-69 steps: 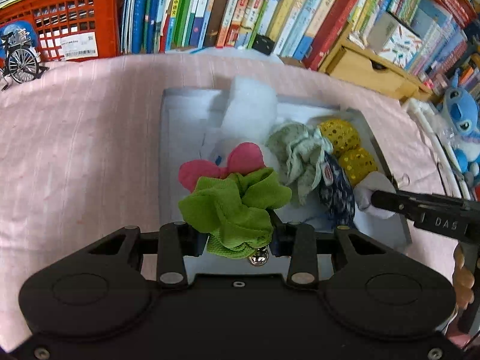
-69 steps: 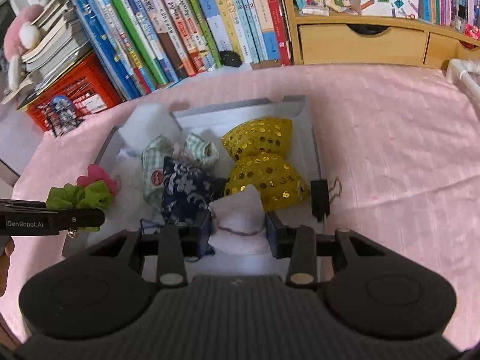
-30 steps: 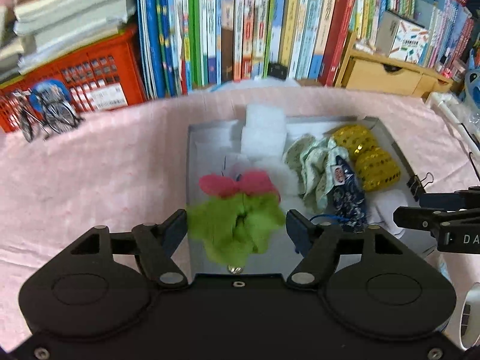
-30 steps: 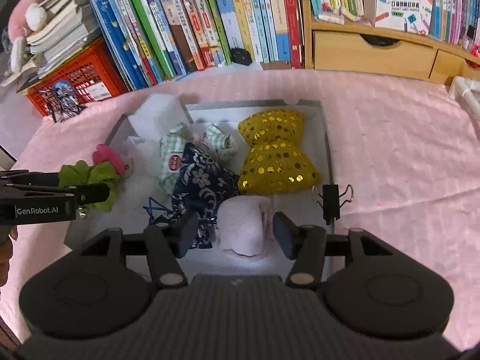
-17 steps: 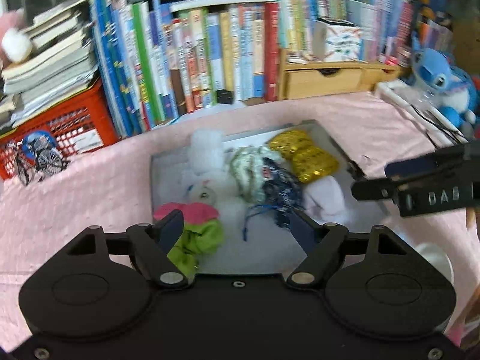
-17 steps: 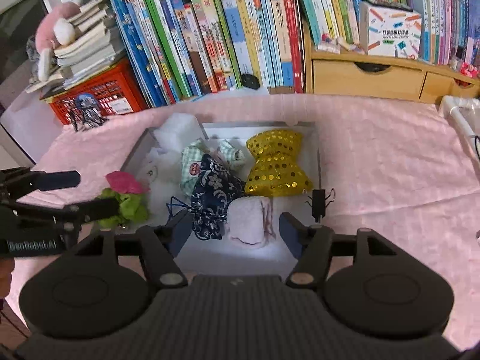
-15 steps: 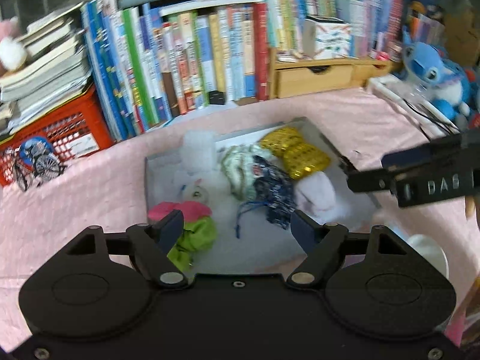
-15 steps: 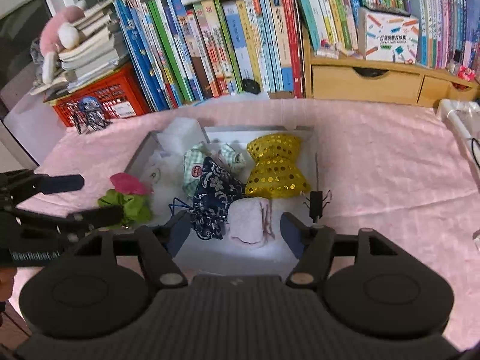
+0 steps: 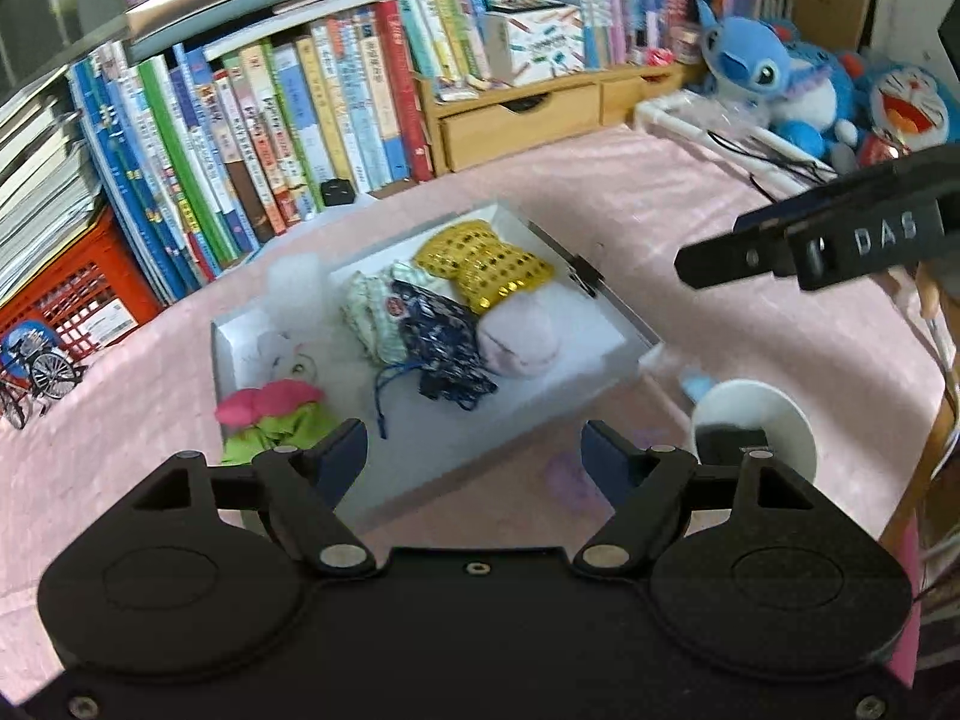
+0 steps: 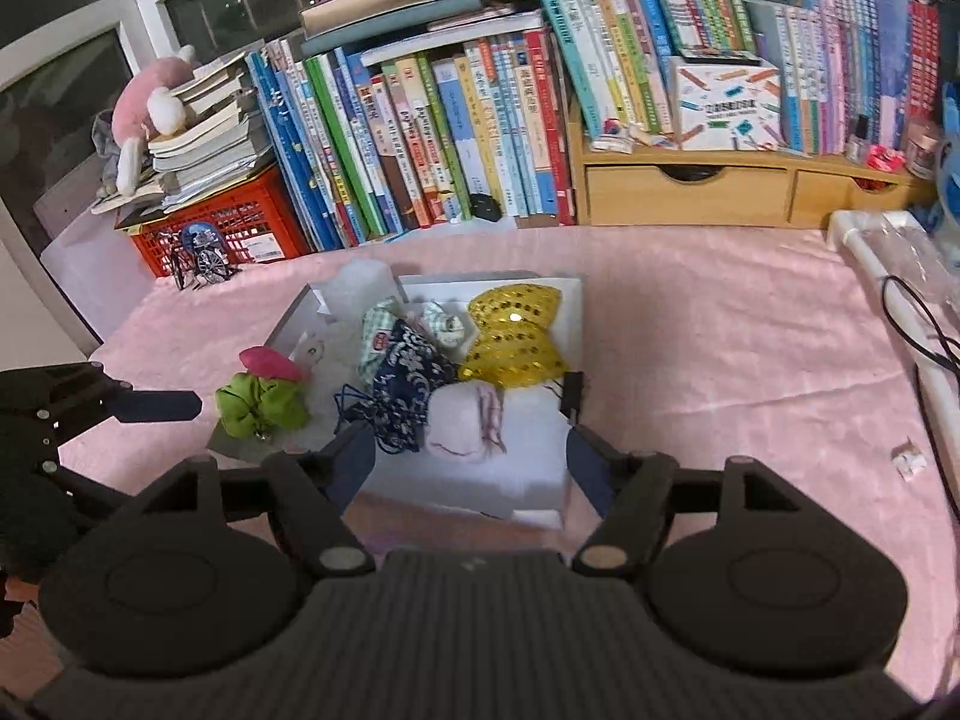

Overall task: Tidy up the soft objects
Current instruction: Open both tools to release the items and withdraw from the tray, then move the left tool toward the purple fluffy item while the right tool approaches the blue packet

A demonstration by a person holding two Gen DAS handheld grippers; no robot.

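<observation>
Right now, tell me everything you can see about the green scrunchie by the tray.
The green scrunchie is a bunched ring of bright lime fabric, soft and ruffled, with a small silvery bell hanging at its lower edge. It lies slumped at the near left corner of the white tray, over the rim. A pink fabric piece rests against its far side. Nothing grips it; the left hand-held gripper is close beside it, open.

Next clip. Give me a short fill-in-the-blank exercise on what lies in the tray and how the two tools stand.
1. The yellow sequinned bow lies in the shallow white ____.
2. The dark blue floral drawstring pouch lies right beside the pale ____ rolled cloth.
3. The left tool and the right tool both hold ____.

Missing words: tray; pink; nothing
</observation>
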